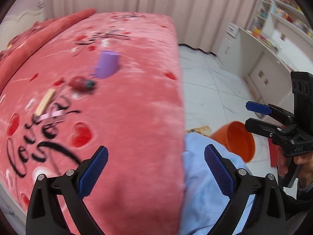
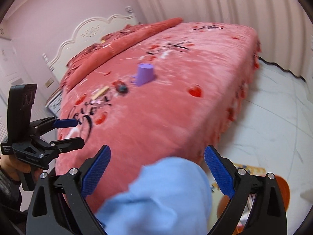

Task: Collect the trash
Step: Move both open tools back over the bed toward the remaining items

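Both grippers (image 1: pixel 156 172) (image 2: pixel 157 173) spread, empty; bed (image 1: pixel 137 107): one purple cup (image 1: pixel 107 64); one orange bucket (image 1: pixel 240 141)

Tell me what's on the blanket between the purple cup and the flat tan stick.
A small blurred red and teal item lies between the purple cup and the tan stick on the pink blanket; both wrist views show it.
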A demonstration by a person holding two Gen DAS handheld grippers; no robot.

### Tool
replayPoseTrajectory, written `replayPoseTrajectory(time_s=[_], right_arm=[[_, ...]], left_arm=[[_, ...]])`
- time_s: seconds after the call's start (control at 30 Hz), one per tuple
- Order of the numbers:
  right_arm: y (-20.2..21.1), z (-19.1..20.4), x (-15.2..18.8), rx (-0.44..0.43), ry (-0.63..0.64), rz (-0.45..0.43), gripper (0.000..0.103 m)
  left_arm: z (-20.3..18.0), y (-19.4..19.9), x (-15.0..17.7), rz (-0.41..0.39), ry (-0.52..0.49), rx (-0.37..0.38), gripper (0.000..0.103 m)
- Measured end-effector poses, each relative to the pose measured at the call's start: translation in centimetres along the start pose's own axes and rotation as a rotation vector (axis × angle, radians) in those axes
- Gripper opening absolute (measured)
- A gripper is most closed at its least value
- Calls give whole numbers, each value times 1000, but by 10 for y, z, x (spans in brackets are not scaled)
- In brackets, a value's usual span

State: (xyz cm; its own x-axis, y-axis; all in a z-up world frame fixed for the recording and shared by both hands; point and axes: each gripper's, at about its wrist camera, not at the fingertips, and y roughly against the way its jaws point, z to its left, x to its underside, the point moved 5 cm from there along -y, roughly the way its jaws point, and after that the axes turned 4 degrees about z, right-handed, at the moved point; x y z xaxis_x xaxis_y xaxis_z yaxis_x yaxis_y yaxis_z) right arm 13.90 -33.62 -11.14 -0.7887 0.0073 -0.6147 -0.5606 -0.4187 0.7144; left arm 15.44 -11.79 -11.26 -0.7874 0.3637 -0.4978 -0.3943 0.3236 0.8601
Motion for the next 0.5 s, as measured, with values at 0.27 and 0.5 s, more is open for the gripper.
replayPoseTrajectory(time_s=[0.27, 0.5], right_arm=[[-52, 65, -52, -74, 129, 20, 95], [-100, 101, -89, -111, 186, 33, 95]], left_arm=[[75, 18, -4, -35, 78, -62, 97], [143, 12, -23, -30, 109, -88, 97]])
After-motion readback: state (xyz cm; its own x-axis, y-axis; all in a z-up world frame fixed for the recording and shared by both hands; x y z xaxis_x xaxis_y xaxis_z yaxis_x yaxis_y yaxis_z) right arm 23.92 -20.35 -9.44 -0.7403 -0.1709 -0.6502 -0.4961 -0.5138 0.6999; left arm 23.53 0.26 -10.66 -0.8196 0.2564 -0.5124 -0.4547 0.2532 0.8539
